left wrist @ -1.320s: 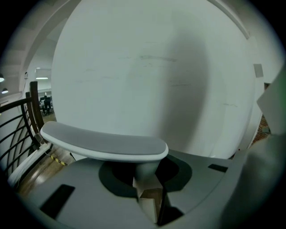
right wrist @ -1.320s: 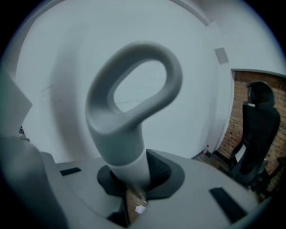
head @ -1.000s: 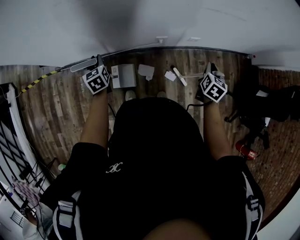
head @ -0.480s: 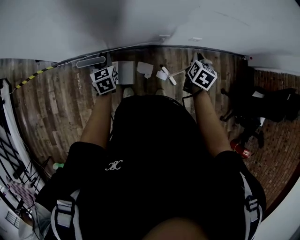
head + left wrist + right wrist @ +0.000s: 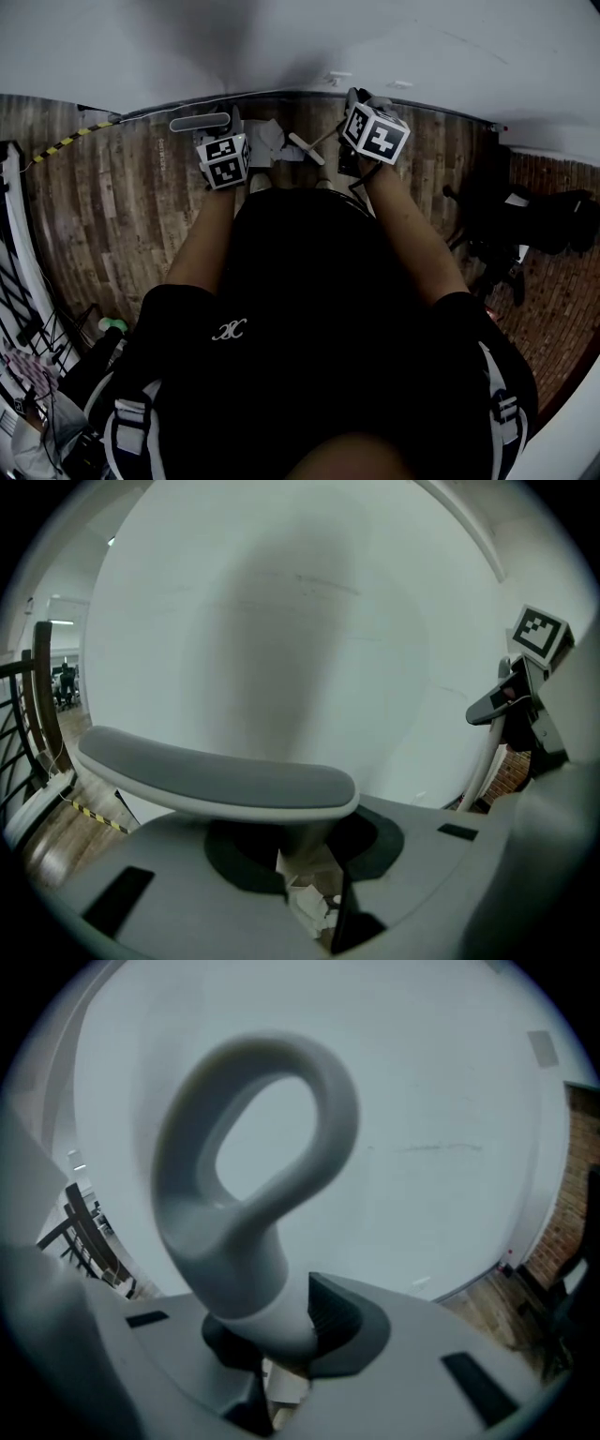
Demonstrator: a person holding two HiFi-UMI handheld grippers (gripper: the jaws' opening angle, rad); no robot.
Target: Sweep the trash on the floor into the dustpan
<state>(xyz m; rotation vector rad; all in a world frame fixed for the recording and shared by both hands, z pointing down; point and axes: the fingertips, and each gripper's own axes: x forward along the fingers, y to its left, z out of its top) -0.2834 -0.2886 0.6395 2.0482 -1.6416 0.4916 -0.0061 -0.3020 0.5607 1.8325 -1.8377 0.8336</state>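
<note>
In the head view my left gripper [image 5: 225, 157] is shut on the grey dustpan handle [image 5: 199, 122]; the dustpan [image 5: 266, 139] rests on the wood floor by the wall. My right gripper [image 5: 372, 133] is shut on the broom handle, and the white broom head [image 5: 306, 148] lies at the pan's mouth. The left gripper view shows the flat grey handle [image 5: 216, 780] clamped in my left gripper [image 5: 281, 841], with crumpled white paper [image 5: 307, 894] below. In the right gripper view the looped broom handle [image 5: 251, 1185] stands in my right gripper [image 5: 267, 1335].
A white wall [image 5: 300, 47] runs just beyond the dustpan. Black equipment [image 5: 534, 220] stands on the floor at the right. Yellow-black tape [image 5: 67, 143] and a railing [image 5: 19, 234] are at the left. The person's shoes [image 5: 259, 184] are behind the pan.
Both grippers have moved left and closer together. The broom head has travelled left across the floor, and the scattered paper pieces have gone with it to the dustpan.
</note>
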